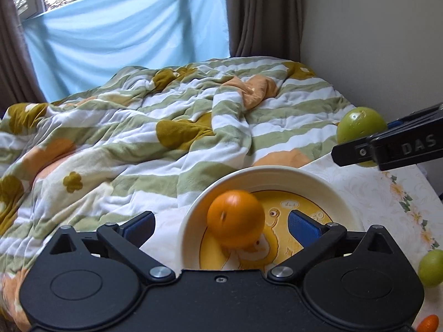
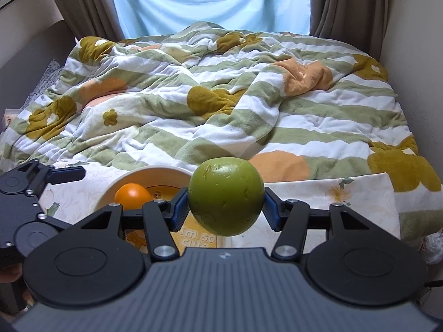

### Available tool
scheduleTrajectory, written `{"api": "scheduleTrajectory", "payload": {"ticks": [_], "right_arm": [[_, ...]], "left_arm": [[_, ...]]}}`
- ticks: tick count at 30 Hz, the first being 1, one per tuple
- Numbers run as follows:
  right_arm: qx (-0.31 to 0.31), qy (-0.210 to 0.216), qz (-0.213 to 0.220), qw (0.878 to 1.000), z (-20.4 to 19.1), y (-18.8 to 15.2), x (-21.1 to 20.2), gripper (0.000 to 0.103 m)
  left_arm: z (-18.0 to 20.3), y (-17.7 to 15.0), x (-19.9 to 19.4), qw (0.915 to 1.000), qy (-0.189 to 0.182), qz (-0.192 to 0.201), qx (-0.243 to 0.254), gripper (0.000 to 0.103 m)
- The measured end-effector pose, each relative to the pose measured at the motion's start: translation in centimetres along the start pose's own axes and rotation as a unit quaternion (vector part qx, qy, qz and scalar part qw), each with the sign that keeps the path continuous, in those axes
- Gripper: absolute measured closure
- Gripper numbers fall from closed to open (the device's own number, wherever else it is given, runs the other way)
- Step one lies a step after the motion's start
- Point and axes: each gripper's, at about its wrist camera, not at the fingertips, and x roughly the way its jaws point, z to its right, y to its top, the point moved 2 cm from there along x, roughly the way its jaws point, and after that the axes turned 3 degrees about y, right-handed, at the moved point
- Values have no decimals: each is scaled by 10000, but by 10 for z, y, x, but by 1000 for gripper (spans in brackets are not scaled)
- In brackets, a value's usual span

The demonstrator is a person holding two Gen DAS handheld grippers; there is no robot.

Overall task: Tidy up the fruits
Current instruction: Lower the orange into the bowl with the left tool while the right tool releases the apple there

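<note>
Green apple (image 2: 225,196) sits clamped between the right gripper (image 2: 223,207) pads at frame centre, lifted right of the bowl (image 2: 124,179). Left gripper (image 1: 221,227) spreads wide around the orange (image 1: 236,218), which lies in the bowl untouched.

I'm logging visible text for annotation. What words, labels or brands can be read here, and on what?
"DAS": white letters on the right gripper's black finger, cut off by the frame edge.
"I'm so cute": printed inside the bowl, under the green fruit.
Small script above the bowl's duck drawing: too small to read.
</note>
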Motion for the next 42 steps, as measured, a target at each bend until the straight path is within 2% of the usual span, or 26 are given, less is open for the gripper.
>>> {"api": "scheduleTrajectory", "payload": {"ticks": [3, 15, 28, 29, 30, 31, 33, 35, 42], "right_arm": [[-113, 72, -43, 9999, -9, -1, 5, 33], [-542, 314, -423, 9971, -34, -27, 47, 33], [-1450, 196, -431, 9883, -55, -46, 65, 32], [-1448, 159, -435, 9884, -55, -47, 66, 31], [-1462, 131, -383, 9884, -56, -48, 64, 25], [-1474, 123, -313, 9885, -56, -48, 62, 14], [-1447, 22, -154, 9893, -56, -46, 55, 0], [-1369, -19, -37, 9906, -53, -46, 48, 0], [-875, 131, -111, 9960, -38, -48, 26, 0]], "left_arm": [[-10, -6, -10, 9998, -20, -32, -217, 0], [-43, -27, -42, 9976, 343, 32, -600, 0], [-53, -42, -59, 9947, 461, 112, -918, 0], [-53, -42, -61, 9945, 489, 130, -921, 0], [-53, -43, -64, 9942, 514, 146, -937, 0], [-54, -44, -66, 9939, 523, 157, -961, 0], [-54, -46, -69, 9932, 527, 166, -1020, 0], [-54, -47, -73, 9927, 537, 172, -1067, 0], [-46, -51, -93, 9912, 618, 254, -1140, 0]]}}
